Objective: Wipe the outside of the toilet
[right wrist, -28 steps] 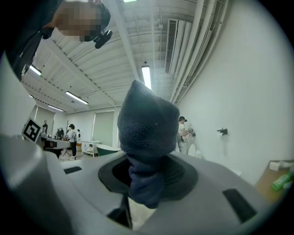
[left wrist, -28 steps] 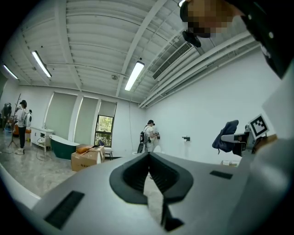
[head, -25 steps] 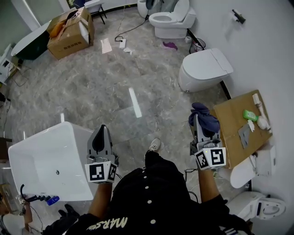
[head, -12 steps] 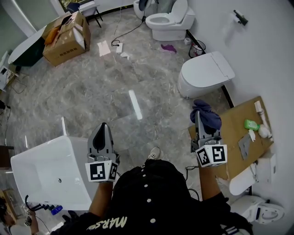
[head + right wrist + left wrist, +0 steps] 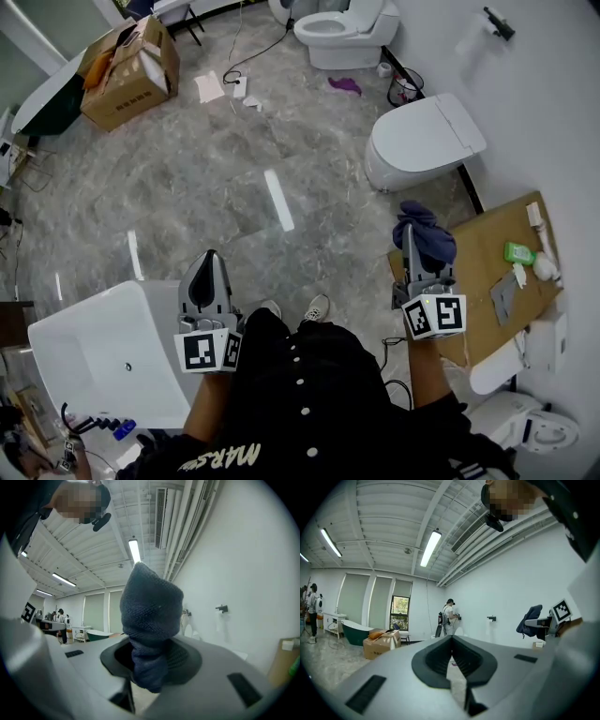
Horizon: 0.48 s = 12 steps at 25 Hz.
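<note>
Right gripper (image 5: 412,246) is clamped on a dark blue cloth (image 5: 427,234), which bunches up over its tips. Left gripper (image 5: 209,258) has its jaws together with nothing in them. I've got both held out at waist level, pointing to 12 o'clock. The closed-lid toilet (image 5: 427,141) sits at 12 o'clock from the right gripper, well apart.

Head view looked steeply down onto floor (image 5: 216,178). Gripper views sat close behind jaws, faced across room; all three shared wall holder (image 5: 497,23).
</note>
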Each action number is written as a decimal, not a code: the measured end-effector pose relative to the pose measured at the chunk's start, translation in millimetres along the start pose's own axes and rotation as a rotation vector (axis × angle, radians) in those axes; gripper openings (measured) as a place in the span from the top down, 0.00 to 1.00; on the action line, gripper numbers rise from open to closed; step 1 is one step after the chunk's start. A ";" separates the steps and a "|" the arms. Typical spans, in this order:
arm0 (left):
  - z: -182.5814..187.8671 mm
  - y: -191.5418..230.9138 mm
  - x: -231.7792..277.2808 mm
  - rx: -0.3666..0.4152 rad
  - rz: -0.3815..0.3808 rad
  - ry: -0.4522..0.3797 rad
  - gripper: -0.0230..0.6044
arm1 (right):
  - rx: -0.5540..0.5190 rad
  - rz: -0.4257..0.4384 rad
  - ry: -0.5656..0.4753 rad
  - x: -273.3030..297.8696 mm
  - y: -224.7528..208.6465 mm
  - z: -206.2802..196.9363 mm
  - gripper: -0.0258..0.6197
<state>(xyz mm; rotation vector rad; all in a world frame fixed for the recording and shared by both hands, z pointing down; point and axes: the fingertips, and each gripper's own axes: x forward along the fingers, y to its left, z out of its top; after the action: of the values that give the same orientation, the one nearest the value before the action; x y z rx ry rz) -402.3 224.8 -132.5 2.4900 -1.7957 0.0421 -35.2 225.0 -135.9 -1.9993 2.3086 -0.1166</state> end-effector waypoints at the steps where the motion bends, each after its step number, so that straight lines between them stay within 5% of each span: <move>1: -1.9 -0.4 2.7 -0.001 -0.006 0.007 0.95 | 0.003 -0.011 0.006 0.1 -2.6 -2.0 0.77; 12: -5.3 -4.9 88.5 -0.018 -0.206 0.009 0.95 | -0.025 -0.194 -0.021 8.5 -23.1 8.0 0.77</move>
<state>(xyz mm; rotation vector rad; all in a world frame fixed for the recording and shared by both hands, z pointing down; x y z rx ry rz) -369.6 142.9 -121.8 2.6420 -1.5192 0.0252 -12.8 213.3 -141.3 -2.2218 2.1086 -0.0795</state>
